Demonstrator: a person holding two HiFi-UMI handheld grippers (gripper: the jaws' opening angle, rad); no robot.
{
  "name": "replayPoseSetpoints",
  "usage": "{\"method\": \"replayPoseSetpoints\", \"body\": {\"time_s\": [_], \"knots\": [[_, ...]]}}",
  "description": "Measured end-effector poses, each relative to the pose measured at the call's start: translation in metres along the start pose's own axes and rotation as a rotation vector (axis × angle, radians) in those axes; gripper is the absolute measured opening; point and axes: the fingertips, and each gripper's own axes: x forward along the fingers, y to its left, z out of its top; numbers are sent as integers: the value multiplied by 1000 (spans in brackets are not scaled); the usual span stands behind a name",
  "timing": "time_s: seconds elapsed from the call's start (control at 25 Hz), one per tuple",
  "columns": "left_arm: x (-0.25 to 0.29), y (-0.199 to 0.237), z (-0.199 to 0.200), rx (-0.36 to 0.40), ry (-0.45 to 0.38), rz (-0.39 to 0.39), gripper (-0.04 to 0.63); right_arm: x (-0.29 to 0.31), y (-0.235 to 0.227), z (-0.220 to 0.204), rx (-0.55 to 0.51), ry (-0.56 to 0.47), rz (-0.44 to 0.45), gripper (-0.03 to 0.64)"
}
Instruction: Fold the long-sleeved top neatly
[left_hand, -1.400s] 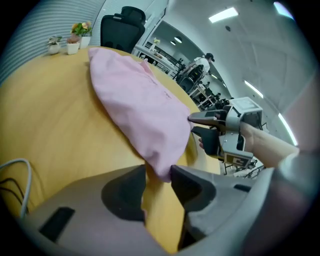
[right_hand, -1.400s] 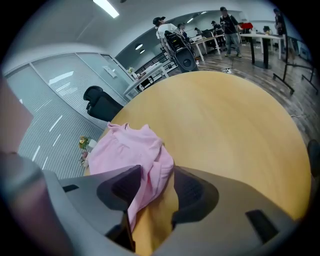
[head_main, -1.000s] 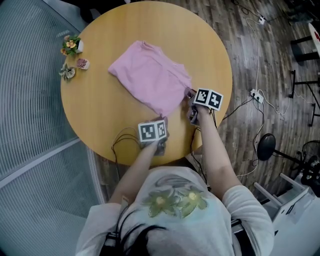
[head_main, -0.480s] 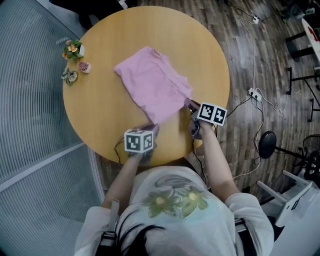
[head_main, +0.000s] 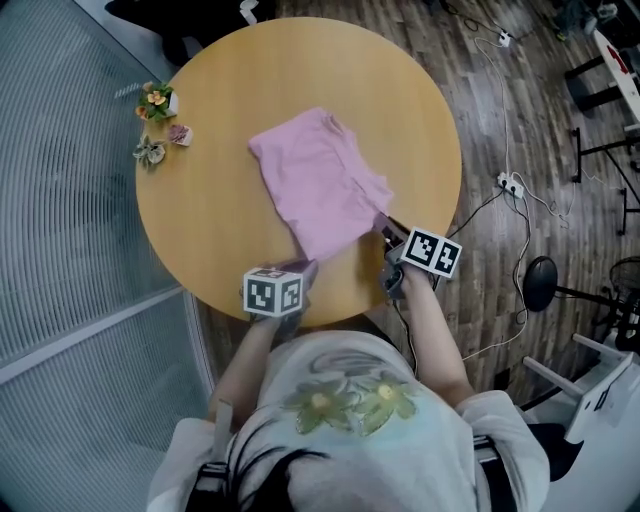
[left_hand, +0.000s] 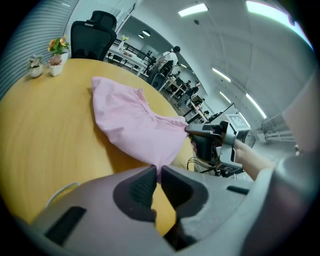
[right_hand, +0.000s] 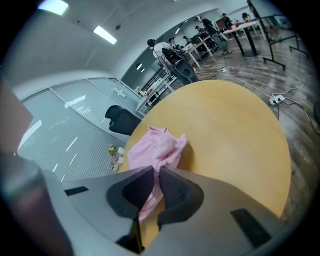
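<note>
The pink long-sleeved top (head_main: 315, 180) lies bunched and partly folded on the round wooden table (head_main: 210, 210). My left gripper (head_main: 303, 268) is at the table's near edge, shut on the top's near corner (left_hand: 159, 170). The cloth rises from the table into its jaws. My right gripper (head_main: 385, 225) is shut on the near right corner. Pink cloth hangs between its pads (right_hand: 156, 172), and its jaws have just been closing on it. The hem is stretched between the two grippers. The right gripper (left_hand: 210, 140) also shows in the left gripper view.
A small flower pot (head_main: 155, 98) and two little ornaments (head_main: 165, 142) stand at the table's left edge. A thin cable (left_hand: 60, 192) lies near the left gripper. Cables and a power strip (head_main: 510, 185) lie on the wooden floor at right. A black office chair (left_hand: 92, 35) stands beyond the table.
Both grippers have risen and drawn back toward the near edge with the top's corners. The left one has moved left. The top has slid toward the near right.
</note>
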Motion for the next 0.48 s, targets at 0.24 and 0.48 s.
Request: {"method": "replayPoseSetpoints", "body": {"time_s": [0.24, 0.48], "knots": [[-22, 7, 22, 5, -44, -2, 32, -1, 24, 7, 17, -41, 38, 52], [-42, 16, 74, 54, -132, 30, 32, 18, 59, 43, -26, -80, 78, 52]]}}
